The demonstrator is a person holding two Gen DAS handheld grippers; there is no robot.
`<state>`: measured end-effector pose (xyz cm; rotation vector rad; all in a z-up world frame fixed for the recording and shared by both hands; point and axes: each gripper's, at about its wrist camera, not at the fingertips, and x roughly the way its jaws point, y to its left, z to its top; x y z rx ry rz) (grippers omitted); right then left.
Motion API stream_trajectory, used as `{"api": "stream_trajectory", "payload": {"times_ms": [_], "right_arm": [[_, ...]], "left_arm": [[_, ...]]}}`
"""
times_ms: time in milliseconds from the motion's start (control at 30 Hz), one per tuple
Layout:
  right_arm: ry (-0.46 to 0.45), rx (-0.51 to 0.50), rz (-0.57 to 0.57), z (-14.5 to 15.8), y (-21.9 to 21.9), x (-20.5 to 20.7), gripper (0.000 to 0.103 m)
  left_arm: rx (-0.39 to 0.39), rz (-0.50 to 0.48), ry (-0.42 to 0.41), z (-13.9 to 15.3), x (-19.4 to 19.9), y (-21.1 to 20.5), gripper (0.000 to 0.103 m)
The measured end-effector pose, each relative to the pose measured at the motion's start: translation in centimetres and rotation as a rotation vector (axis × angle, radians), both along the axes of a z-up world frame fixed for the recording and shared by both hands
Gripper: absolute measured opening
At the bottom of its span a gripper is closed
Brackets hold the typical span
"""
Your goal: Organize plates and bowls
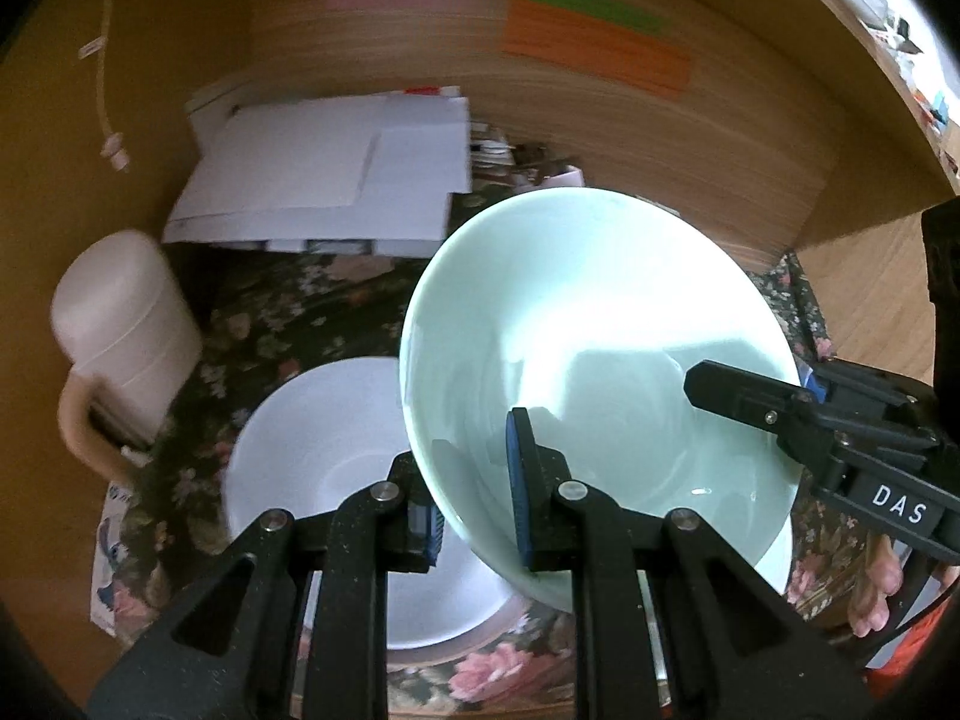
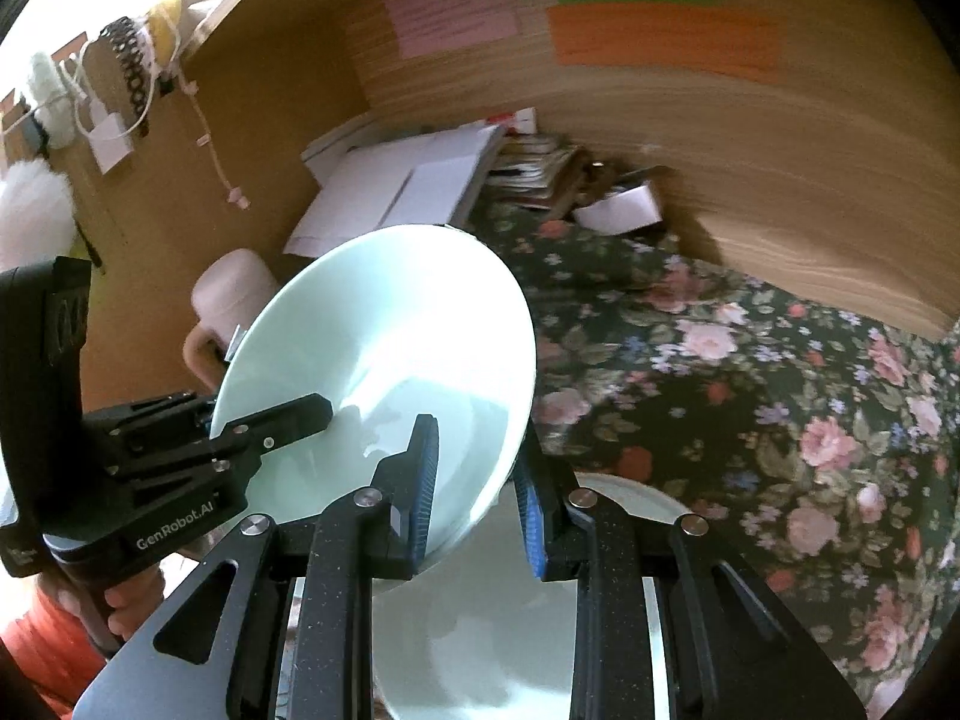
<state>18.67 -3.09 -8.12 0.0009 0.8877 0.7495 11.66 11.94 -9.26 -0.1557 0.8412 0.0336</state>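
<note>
A pale green bowl [image 1: 588,324] hangs tilted above the flowered cloth, held from both sides. My left gripper [image 1: 474,504] is shut on its near rim, one blue pad inside the bowl and one outside. The right gripper [image 1: 720,387] clamps the opposite rim. In the right wrist view the same green bowl [image 2: 384,348] sits between the right gripper [image 2: 477,501] pads, and the left gripper [image 2: 288,414] bites the far rim. A white bowl [image 1: 336,468] rests on the cloth just below, and the white bowl [image 2: 480,630] shows under the right fingers too.
A beige lidded mug [image 1: 120,324] stands at the left. A stack of white papers [image 1: 324,168] lies at the back against the wooden wall [image 1: 600,138]. A flowered cloth [image 2: 750,396] covers the table. A person's hand [image 2: 129,600] holds the left gripper.
</note>
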Motion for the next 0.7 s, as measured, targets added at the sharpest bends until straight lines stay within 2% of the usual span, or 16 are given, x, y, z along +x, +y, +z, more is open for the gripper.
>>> {"api": "stream_trajectory", "payload": {"times_ms": [367,700], "right_arm": [[0.056,-0.003,0.089,-1.9,4.5,-0.5,0.023],[0.117,-0.015,0.129,-4.6,6.7,-0.7,0.023]], "left_arm": [[-0.025,0.091,0.027,-1.4,-2.1,4.4,0.018],[-0.050,0.138,0.067,-3.1,-2.8,6.3,0.018]]}}
